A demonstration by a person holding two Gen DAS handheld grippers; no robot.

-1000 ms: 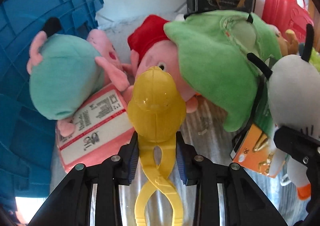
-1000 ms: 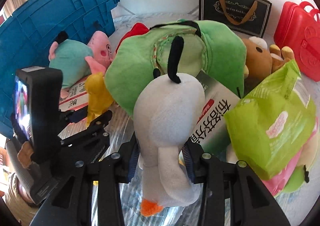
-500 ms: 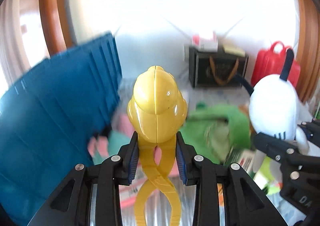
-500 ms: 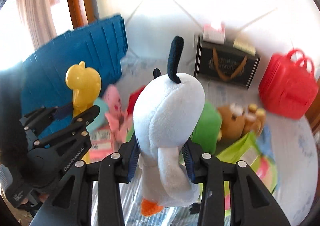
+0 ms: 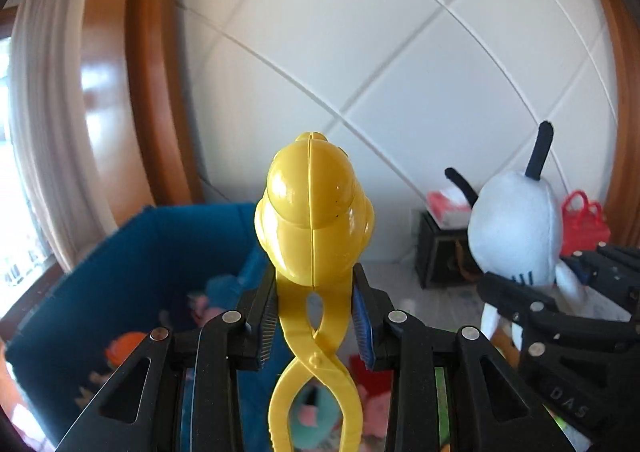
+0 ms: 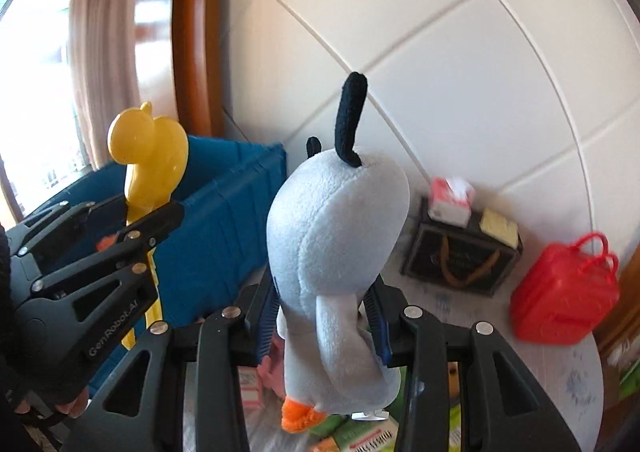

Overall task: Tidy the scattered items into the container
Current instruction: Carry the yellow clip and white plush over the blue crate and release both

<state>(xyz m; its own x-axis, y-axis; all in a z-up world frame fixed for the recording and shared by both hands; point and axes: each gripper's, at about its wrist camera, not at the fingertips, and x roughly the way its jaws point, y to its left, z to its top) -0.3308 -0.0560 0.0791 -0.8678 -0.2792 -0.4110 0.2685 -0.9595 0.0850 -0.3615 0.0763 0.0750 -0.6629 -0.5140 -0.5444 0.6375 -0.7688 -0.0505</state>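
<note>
My left gripper (image 5: 316,316) is shut on a yellow duck-shaped plastic tong toy (image 5: 314,220) and holds it high in the air. The blue bin (image 5: 132,252) is below and to its left, with several toys inside. My right gripper (image 6: 326,316) is shut on a white plush bird (image 6: 336,244) with black antennae and an orange beak. The plush bird also shows in the left wrist view (image 5: 516,232), and the yellow toy in the right wrist view (image 6: 150,156). The blue bin (image 6: 224,228) stands left of the plush.
A black gift bag (image 6: 460,256) with a tissue box (image 6: 450,198) on top stands by the white tiled wall. A red plastic case (image 6: 564,300) sits to its right. Plush toys and boxes lie on the table below, mostly hidden. A wooden window frame (image 5: 148,72) is behind the bin.
Both grippers have risen well above the table with their toys. The views now tilt up at the wall, and the bin's open top has come into sight.
</note>
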